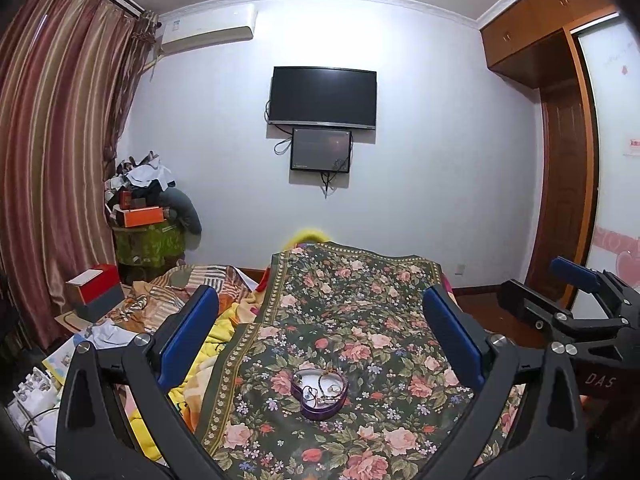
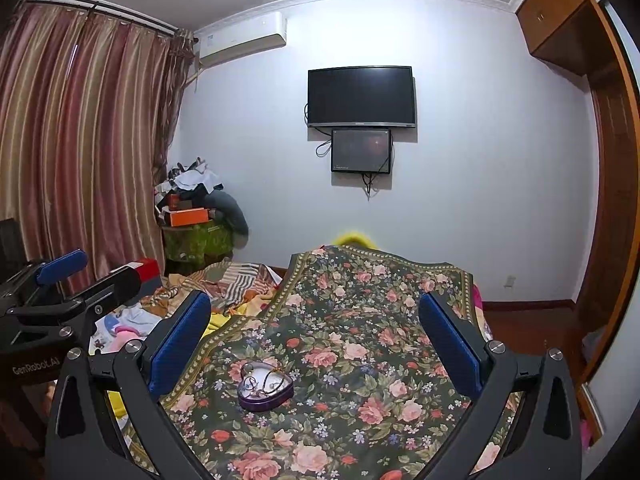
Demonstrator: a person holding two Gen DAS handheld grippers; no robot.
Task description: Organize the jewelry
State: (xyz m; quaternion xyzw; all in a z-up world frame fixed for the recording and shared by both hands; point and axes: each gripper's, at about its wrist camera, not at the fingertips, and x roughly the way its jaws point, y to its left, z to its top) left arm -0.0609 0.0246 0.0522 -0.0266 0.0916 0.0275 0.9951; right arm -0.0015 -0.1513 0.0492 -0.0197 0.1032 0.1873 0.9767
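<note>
A: What sort of place is shown?
B: A home bedroom. A floral bedspread is spread out, striped curtains are hung, and a TV and air conditioner are mounted on the wall beside a built-in wardrobe.

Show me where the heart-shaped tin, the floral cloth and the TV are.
Heart-shaped tin (image 1: 319,407): left wrist view, on its purple side wall.
Floral cloth (image 2: 376,344): right wrist view, on a bare patch right of the tin.
TV (image 2: 360,96): right wrist view, on the middle of its dark screen.
</note>
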